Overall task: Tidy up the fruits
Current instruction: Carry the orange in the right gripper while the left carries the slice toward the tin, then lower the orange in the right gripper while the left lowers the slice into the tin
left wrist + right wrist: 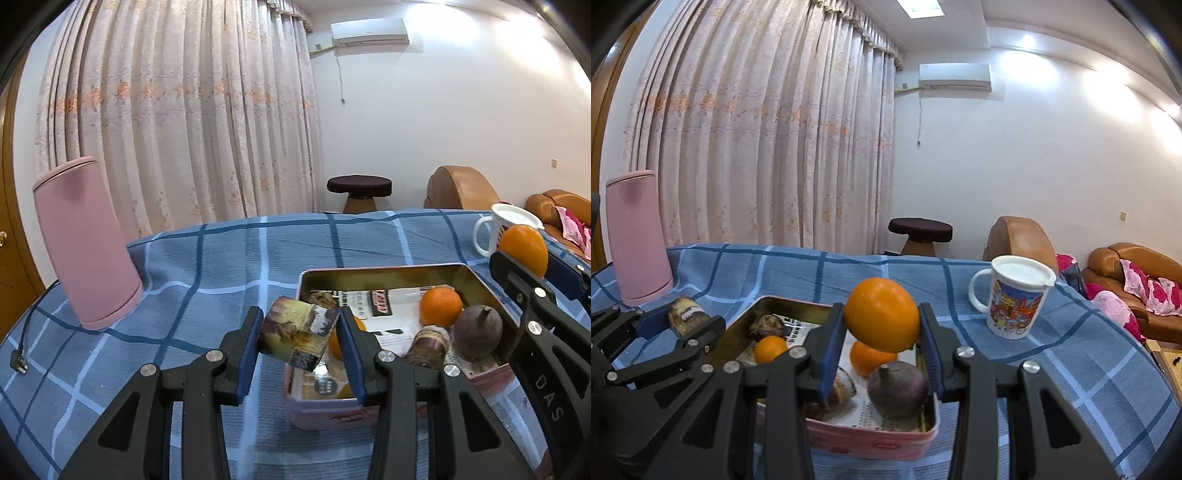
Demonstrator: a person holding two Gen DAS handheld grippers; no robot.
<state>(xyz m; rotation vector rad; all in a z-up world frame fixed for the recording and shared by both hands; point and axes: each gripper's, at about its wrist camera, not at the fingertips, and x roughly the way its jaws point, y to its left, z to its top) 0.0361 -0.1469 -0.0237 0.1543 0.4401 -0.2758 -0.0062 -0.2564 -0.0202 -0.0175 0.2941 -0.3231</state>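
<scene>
My left gripper [300,326] is shut on a brown printed snack packet [297,338], held tilted just above the near-left corner of a pink tin box [380,271]. Inside the tin lie an orange [439,306], a dark purple fruit [477,332] and a brown wrapped snack [428,345]. My right gripper [881,317] is shut on a large orange [881,319], raised over the tin [790,301]. Below it sit two smaller oranges [770,349] [871,360] and the purple fruit [897,387]. The left gripper [670,323] shows at the left with its packet [685,314].
A blue checked cloth [229,258] covers the table. A pink kettle [83,243] stands at the far left, its cord and plug trailing to the table's left edge. A lidded white cartoon mug [1015,299] stands right of the tin. A stool and brown sofas lie beyond.
</scene>
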